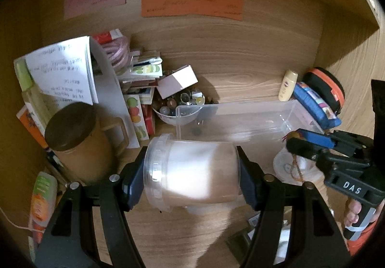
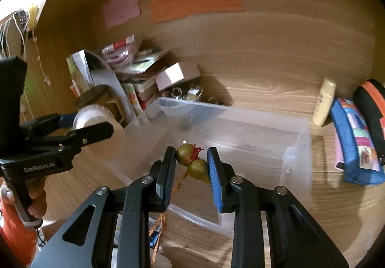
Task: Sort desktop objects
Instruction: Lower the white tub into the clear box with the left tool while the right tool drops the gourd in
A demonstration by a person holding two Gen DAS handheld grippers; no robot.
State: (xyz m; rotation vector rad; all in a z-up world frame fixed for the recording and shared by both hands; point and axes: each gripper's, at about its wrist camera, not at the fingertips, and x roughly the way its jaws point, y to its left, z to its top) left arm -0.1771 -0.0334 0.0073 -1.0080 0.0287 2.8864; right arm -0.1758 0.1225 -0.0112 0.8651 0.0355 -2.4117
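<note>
My left gripper (image 1: 191, 171) is shut on a clear plastic jar (image 1: 192, 171) of pale powder, held on its side above the desk; it also shows in the right wrist view (image 2: 96, 116). My right gripper (image 2: 191, 167) is shut on a small olive-green gourd charm (image 2: 192, 162) with a red tassel and an orange cord hanging down. It holds the charm over the near end of a clear plastic bin (image 2: 240, 138). The bin (image 1: 240, 119) lies just beyond the jar in the left wrist view, where the right gripper (image 1: 310, 145) is at the right.
A brown lidded mug (image 1: 81, 140), papers, boxes and a bowl of marbles (image 1: 180, 107) crowd the back left. A cream bottle (image 2: 324, 102), blue pencil case (image 2: 353, 140) and black-orange case (image 2: 371, 104) lie right of the bin. Coloured notes hang on the back wall.
</note>
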